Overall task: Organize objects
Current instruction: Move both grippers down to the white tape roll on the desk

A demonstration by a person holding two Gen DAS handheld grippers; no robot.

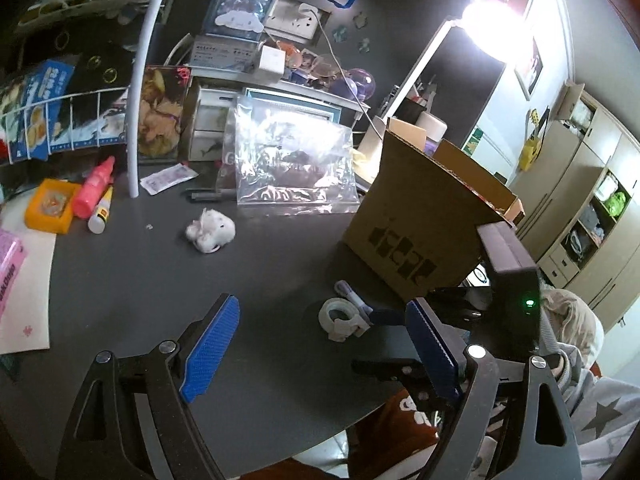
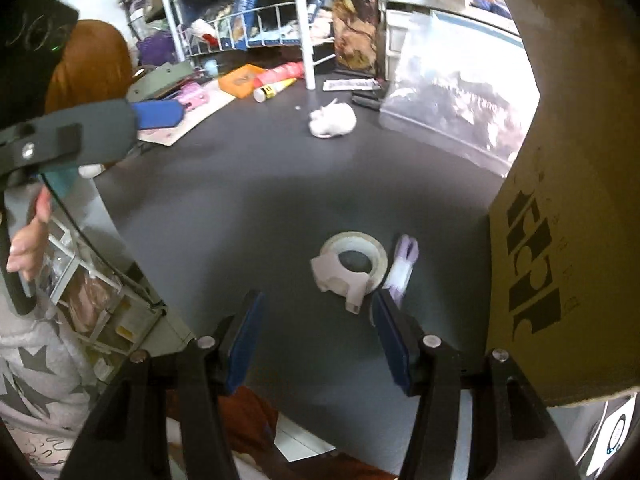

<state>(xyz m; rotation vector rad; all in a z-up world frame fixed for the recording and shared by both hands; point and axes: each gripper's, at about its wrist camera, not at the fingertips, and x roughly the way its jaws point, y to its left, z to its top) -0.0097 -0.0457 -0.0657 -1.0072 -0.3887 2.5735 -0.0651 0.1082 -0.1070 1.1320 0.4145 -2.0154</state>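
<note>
A white tape dispenser (image 2: 352,264) lies on the dark table (image 2: 260,200) with a purple pen (image 2: 402,268) beside it, close to the cardboard box (image 2: 580,200). My right gripper (image 2: 318,296) hovers just short of the tape, open, with nothing between its blue pads. My left gripper (image 1: 322,304) is open too and empty, over the table's near edge with the tape dispenser (image 1: 340,316) ahead of it. A white plush toy (image 1: 210,232) sits mid-table.
A clear plastic bag (image 1: 292,160) leans at the back. A pink bottle (image 1: 96,188), a glue bottle (image 1: 102,216) and an orange box (image 1: 50,206) lie left by the white wire rack (image 1: 136,100). A person's hand (image 2: 28,240) shows at the left.
</note>
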